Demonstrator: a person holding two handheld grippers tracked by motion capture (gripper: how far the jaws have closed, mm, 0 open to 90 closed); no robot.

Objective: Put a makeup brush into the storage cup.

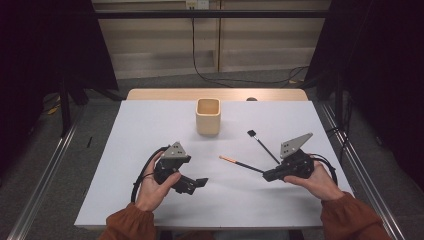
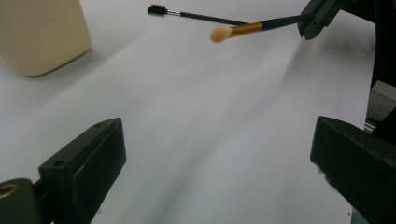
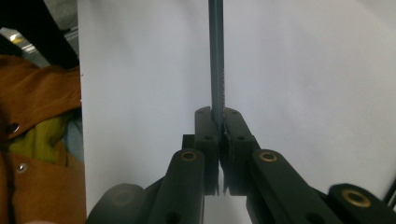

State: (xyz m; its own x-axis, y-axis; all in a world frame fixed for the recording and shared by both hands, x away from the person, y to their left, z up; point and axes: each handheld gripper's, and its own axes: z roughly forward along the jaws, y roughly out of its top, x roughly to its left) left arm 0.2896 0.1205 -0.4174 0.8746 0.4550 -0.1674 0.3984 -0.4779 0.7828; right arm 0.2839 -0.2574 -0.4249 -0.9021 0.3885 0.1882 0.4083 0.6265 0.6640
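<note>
A makeup brush (image 1: 239, 163) with a gold ferrule, tan tip and dark handle is held off the white table by my right gripper (image 1: 268, 174), which is shut on the handle's end. In the right gripper view the handle (image 3: 216, 60) runs straight up from the closed jaws. A second thin black brush (image 1: 262, 145) lies flat on the table just behind it. A beige square cup (image 1: 208, 116) stands upright at the table's middle back. My left gripper (image 1: 198, 183) rests low at the front left, open, nothing between its fingers (image 2: 88, 163); its view shows the tan tip (image 2: 219, 33) and the cup (image 2: 39, 32).
The white table top (image 1: 150, 130) sits on a wooden table whose far edge shows behind the cup. Metal rails run along both sides on the grey floor. Cables hang by the back wall. Orange sleeves enter from the bottom.
</note>
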